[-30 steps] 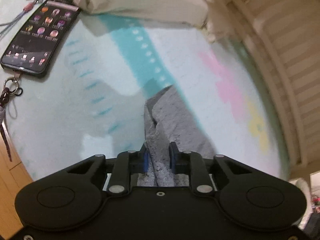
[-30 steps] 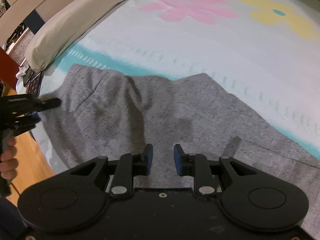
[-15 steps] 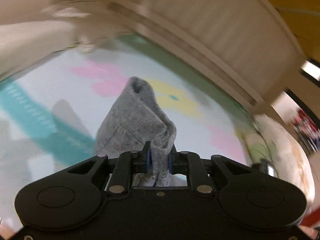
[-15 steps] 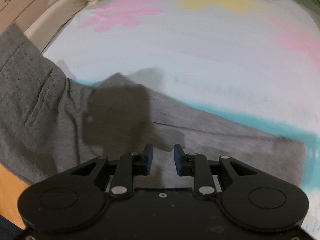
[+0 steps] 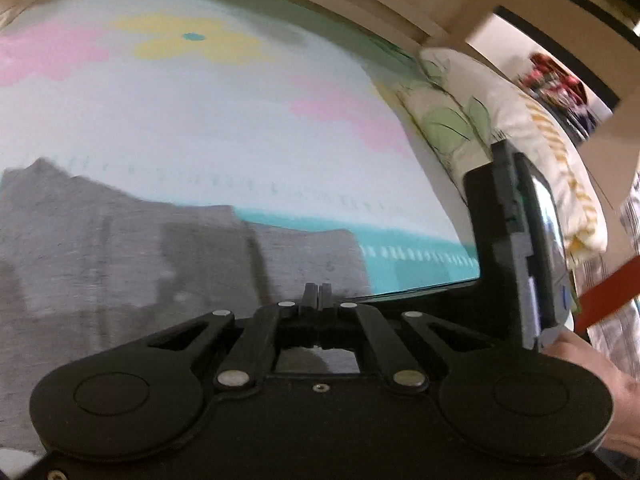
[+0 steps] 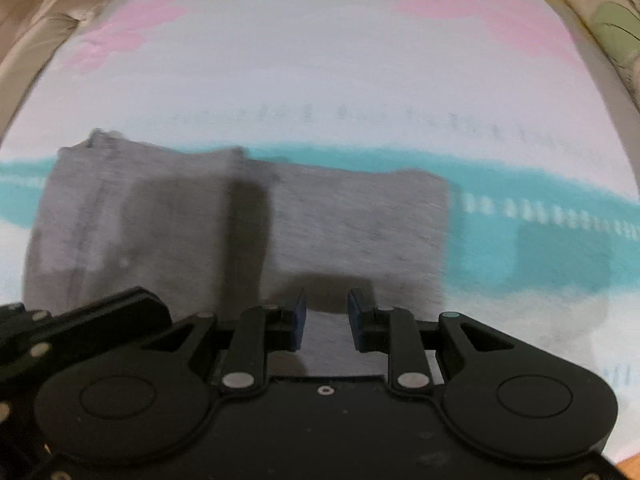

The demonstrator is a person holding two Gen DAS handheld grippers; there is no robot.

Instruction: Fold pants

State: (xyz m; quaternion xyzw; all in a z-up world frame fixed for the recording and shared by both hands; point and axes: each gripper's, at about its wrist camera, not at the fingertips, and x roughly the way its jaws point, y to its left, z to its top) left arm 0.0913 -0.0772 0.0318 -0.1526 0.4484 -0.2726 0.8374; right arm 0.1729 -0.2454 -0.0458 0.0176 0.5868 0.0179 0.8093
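The grey pants (image 6: 248,220) lie flat on the bed, folded over into a long rectangle across the teal stripe. They also show in the left wrist view (image 5: 132,248). My left gripper (image 5: 319,294) is shut with its fingers pressed together and nothing between them, above the pants' near edge. My right gripper (image 6: 326,316) is open and empty, just above the pants' near edge. The left gripper's body (image 6: 84,316) shows at the lower left of the right wrist view.
The bed sheet (image 6: 320,80) is pale with pink and yellow flowers and a teal stripe. A leaf-print pillow (image 5: 480,120) lies at the right end of the bed. The right gripper's body and the hand holding it (image 5: 520,248) stand at the right.
My left gripper carried the pants' end over, laid it down and let go, then shut empty. The pants went from spread out to folded. Both views swung right.
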